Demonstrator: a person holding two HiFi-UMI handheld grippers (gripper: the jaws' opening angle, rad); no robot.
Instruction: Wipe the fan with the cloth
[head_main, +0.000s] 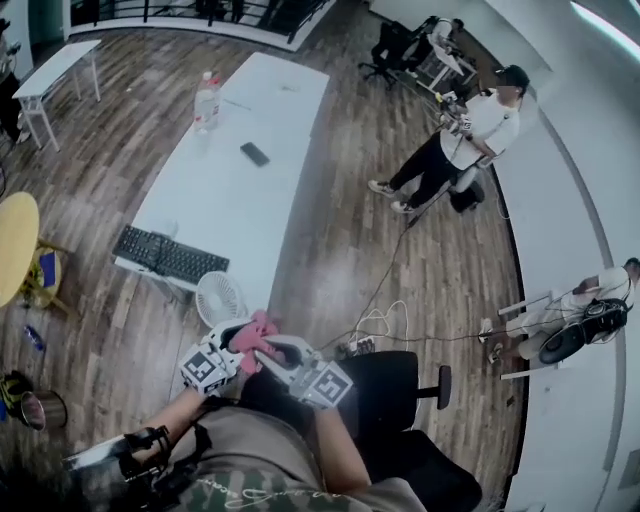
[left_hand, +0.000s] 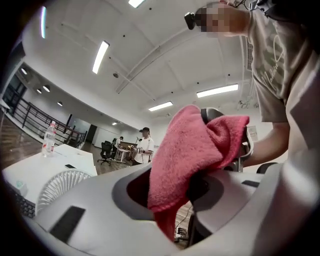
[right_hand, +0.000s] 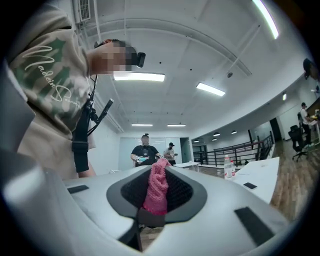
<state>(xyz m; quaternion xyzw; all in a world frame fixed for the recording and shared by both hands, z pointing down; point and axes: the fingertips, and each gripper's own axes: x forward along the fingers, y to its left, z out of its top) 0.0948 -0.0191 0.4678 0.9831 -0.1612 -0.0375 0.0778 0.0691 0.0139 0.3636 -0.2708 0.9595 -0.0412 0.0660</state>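
Going from 9 o'clock in the head view, the keyboard (head_main: 170, 257) lies on the near end of the white table (head_main: 250, 150), and the little white fan (head_main: 221, 298) is just beside that end, at about 11 o'clock from the grippers and apart from the cloth. The left gripper (head_main: 243, 338) has its jaws spread, with the pink cloth (head_main: 258, 330) hanging loose in the gap between them, not squeezed. Right at its 3 o'clock, the right gripper (head_main: 275, 350) faces it and pinches a bunched bit of that same cloth, both held up close in front of the person's chest
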